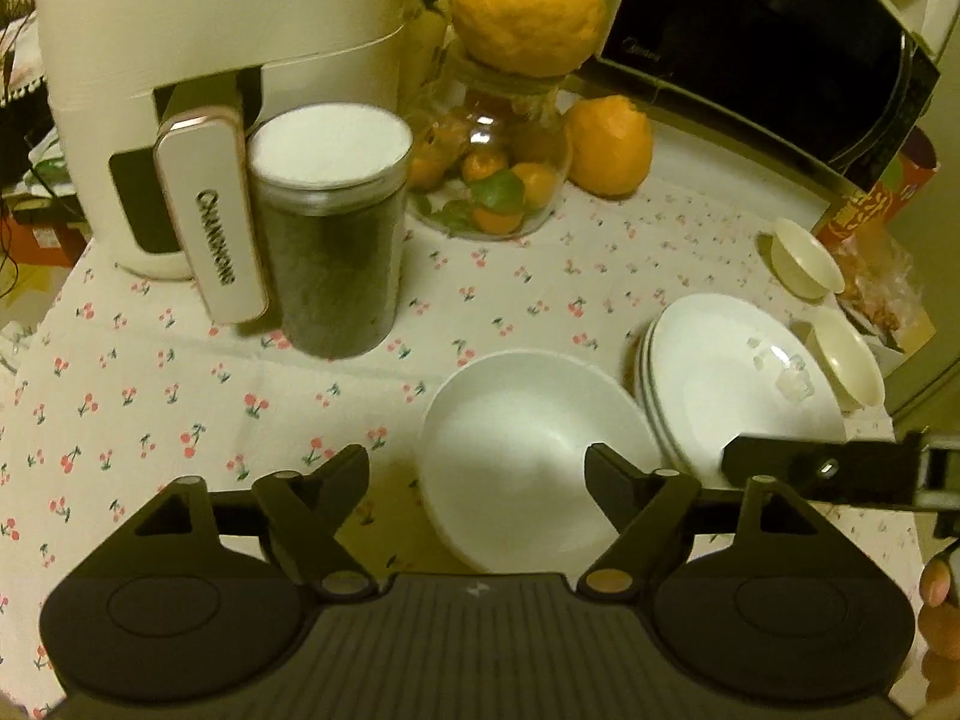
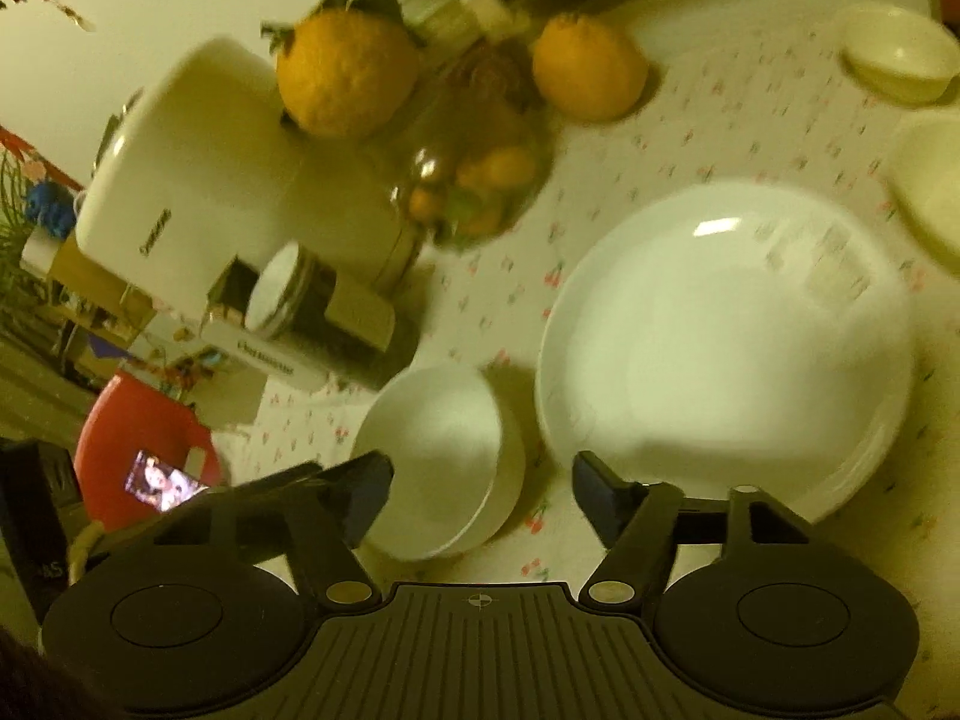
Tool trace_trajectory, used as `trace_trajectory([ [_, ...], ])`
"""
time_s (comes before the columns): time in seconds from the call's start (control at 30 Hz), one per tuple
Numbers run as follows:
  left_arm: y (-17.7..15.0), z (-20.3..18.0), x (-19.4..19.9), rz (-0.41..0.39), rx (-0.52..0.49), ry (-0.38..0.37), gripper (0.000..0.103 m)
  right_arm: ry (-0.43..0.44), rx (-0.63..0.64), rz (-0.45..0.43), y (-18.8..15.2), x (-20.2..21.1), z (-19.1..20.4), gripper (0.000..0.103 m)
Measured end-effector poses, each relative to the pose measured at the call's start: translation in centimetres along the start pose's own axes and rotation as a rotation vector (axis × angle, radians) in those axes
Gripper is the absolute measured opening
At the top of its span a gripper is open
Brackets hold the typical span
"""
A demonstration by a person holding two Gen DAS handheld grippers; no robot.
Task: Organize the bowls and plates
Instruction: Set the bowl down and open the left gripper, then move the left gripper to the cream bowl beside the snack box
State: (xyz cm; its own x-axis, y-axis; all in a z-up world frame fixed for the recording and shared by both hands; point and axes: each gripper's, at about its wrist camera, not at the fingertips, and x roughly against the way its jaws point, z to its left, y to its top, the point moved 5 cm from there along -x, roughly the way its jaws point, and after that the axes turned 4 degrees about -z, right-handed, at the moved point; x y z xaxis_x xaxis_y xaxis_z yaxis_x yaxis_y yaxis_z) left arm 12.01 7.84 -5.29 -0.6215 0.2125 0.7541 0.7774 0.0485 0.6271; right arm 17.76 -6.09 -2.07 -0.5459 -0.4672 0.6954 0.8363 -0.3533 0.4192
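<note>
Right wrist view, motion-blurred throughout: the lettering on the tall cream plastic appliance [image 2: 198, 180] is unreadable. The pale cream bowl [image 2: 933, 192] is cut by the right edge. Left wrist view: the black glass-fronted microwave [image 1: 762, 42] is cropped above; the stacked white ceramic plates [image 1: 720, 372], perhaps three, are partly hidden.

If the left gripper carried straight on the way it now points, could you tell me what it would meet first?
Most likely the white bowl: it sits just ahead of the open left gripper, overlapping its right finger's line. Depth is unclear, so it could pass just above the rim.
</note>
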Motion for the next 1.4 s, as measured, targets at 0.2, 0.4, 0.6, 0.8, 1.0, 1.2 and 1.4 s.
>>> trace_trajectory([
  [0.2,0.9,-2.2,-0.3,-0.027,-0.023,0.0,0.091,-0.048,-0.033,-0.081,1.9,2.2,-2.4,0.086],
  [0.4,2.0,-5.2,-0.9,-0.041,-0.03,-0.022,0.099,-0.143,-0.049,-0.161,3.9,4.6,-5.9,0.088],
  [0.6,3.0,-9.3,-2.1,-0.058,-0.067,-0.06,0.1,-0.194,-0.127,-0.221,5.6,6.6,-10.1,0.091],
  [0.8,4.1,-13.4,-3.7,-0.096,-0.155,-0.076,0.102,-0.244,-0.207,-0.27,7.0,8.2,-14.2,0.092],
  [1.0,5.3,-17.3,-6.4,-0.078,-0.223,-0.111,0.102,-0.296,-0.35,-0.299,7.9,9.0,-18.9,0.092],
  [1.2,5.4,-21.1,-9.0,-0.063,-0.268,-0.162,0.102,-0.306,-0.524,-0.325,8.1,9.5,-23.1,0.092],
  [1.4,5.3,-23.8,-11.1,-0.055,-0.319,-0.184,0.098,-0.317,-0.591,-0.331,8.4,9.5,-25.1,0.092],
])
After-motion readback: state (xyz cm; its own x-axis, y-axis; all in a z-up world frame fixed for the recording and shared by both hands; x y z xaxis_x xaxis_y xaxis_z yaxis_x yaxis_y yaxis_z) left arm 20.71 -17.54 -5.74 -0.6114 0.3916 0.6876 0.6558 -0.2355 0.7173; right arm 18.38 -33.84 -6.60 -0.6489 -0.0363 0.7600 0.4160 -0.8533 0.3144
